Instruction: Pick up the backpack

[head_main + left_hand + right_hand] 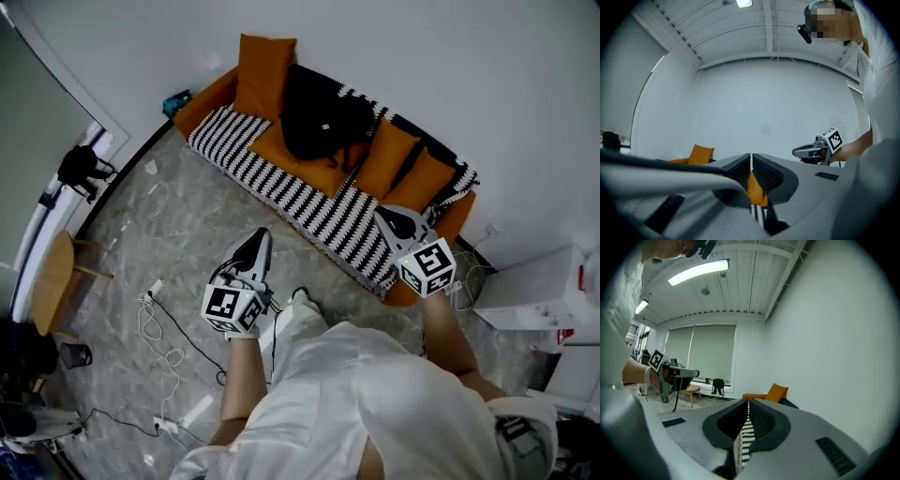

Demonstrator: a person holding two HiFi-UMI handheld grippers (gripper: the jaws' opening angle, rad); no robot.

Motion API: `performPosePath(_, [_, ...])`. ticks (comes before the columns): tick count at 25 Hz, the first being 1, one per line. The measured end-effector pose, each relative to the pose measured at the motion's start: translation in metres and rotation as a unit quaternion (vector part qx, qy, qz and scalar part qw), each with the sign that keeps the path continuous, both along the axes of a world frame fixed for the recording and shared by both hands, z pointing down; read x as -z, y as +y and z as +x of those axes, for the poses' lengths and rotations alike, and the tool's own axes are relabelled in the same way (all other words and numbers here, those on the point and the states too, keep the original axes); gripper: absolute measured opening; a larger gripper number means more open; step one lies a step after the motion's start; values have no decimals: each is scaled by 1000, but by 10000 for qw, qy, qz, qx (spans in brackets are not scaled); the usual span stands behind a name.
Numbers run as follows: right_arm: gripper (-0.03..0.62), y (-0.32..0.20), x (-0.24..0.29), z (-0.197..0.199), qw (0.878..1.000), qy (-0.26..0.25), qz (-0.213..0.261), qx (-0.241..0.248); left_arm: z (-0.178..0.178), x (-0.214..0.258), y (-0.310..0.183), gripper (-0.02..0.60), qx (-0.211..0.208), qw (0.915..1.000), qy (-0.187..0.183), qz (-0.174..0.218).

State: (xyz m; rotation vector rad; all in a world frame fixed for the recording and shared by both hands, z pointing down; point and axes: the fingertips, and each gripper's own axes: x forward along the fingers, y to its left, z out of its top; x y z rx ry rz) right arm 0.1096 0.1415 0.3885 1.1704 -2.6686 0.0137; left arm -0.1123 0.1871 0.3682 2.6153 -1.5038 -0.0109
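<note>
Ahead of left gripper (257, 238) and right gripper (389, 217): backpack (319, 117) on sofa (281, 183), well apart.
Left jaws: pressed together, holding nothing.
Right jaws: pressed together, holding nothing.

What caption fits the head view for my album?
Both shut, left gripper and right gripper face a black backpack on an orange sofa.

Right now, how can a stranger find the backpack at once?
Look at the orange sofa against the white wall, covered by a striped blanket. The backpack sits on it between orange cushions; it is the one large black bag among them.
</note>
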Motion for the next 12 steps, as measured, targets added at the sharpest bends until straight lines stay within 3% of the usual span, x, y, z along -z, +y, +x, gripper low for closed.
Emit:
performPosePath(7, [21,-85,5,-57,9997,90,83,-219,-67,7,-94,26,-189,9998,50,51])
performPosePath(12, [21,-123,2,-86,9992,67,46,-396,-94,8,-137,26,-488,9988,-70,51])
